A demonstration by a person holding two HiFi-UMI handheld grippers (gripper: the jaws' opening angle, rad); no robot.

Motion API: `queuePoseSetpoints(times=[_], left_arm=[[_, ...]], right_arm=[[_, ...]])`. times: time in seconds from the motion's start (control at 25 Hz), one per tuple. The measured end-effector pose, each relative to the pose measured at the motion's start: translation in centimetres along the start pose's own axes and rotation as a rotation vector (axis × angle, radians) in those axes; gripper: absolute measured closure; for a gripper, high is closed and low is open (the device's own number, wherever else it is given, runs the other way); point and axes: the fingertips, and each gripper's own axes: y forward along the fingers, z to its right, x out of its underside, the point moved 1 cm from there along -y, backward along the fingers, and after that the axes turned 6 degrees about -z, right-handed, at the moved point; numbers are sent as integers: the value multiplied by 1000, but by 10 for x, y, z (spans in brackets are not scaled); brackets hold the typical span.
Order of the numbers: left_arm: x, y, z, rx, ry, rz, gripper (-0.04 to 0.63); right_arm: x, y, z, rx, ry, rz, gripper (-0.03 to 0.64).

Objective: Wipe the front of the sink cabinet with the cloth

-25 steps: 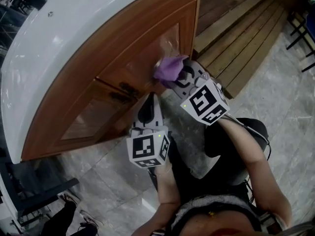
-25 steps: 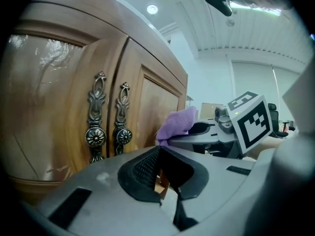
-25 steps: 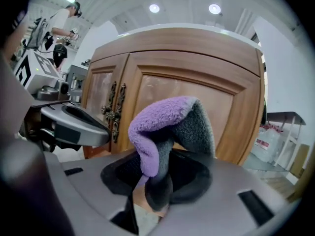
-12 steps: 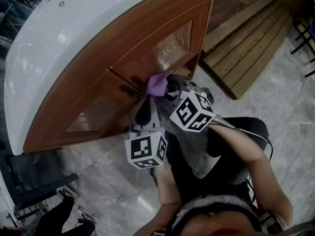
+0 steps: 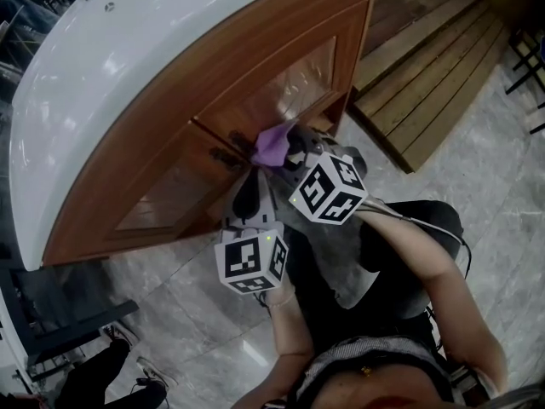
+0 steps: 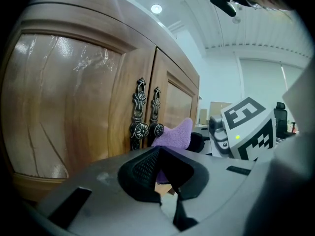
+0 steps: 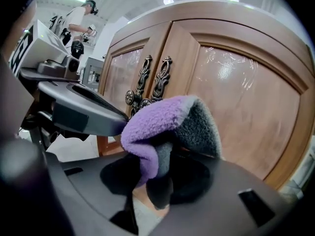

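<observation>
- Two doors make up the cabinet front (image 5: 170, 135); the cloth (image 5: 274, 143) sits at the middle seam, just beside the ornate handles (image 7: 147, 82).
- My right tongs (image 5: 294, 152) are clamped on the purple-and-grey cloth, which is bunched over the tips and faces the wood.
- Contact between cloth and door looks likely, but the fisheye view does not settle it.
- My left tongs (image 6: 160, 178) have their pads together on nothing and hang low beside the right pair, near the handles.
- Progress, as I judge it: wiping is under way at the centre of the front.
- No streaks or damp marks show on either glossy panel (image 6: 64, 97), so I cannot log which areas are finished.
- Both panels and the outer frame remain to be checked.
</observation>
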Motion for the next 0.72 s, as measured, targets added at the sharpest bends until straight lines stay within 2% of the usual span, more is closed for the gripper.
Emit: queuePoseSetpoints(times=[0.44,0.72], left_arm=[[2,1,6,12,13,-9,595],[4,2,9,19,13,-11,595]], right_arm=[[4,-2,2,28,-39,-10,428],[12,-6,15,49,-13,-16,430]])
